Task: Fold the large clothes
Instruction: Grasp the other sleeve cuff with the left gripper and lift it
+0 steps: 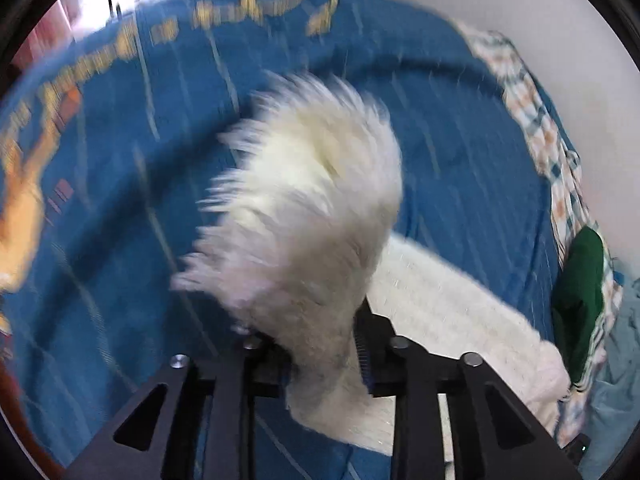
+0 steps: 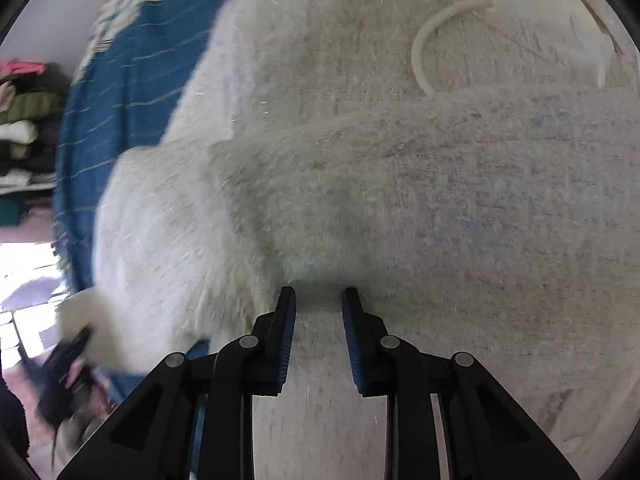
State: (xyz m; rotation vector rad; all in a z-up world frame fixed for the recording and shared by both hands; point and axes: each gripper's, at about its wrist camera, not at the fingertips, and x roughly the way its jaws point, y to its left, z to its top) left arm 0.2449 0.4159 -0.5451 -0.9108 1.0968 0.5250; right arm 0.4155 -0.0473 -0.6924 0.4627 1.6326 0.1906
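The white fluffy garment [image 2: 360, 152] lies on the bed, spread over a blue bedspread [image 1: 460, 152].

**Left gripper** [image 1: 320, 344]: the jaws are closed on a bunched part of the garment, seen as a tuft [image 1: 304, 208] standing up from the jaws above the bedspread. The view is motion-blurred, so the exact depth of the bite cannot be told. The rest of the garment trails to the right, lying flat on the bedspread.

**Right gripper** [image 2: 319, 300]: the jaws stand apart, with their tips at a fold ridge in the garment. No cloth is visibly pinched between them.

**Surroundings:** a checked cloth [image 1: 532, 112] and a green item [image 1: 580, 292] lie along the far edge of the bed. A cord loop [image 2: 432, 36] lies on the garment near its upper part.

**Risks from this state:**
- Slippage. The pile is long and loose; if the left jaws hold mostly fibre and little fabric, the held part may likely pull free when carried over.
- Uneven fold. With only one side held, the garment may drag or twist instead of folding squarely.
- Multi-layer pinch. If the right jaws close on the ridge, they may catch more layers than intended.
- Snagging. The cord loop could catch on a jaw tip.
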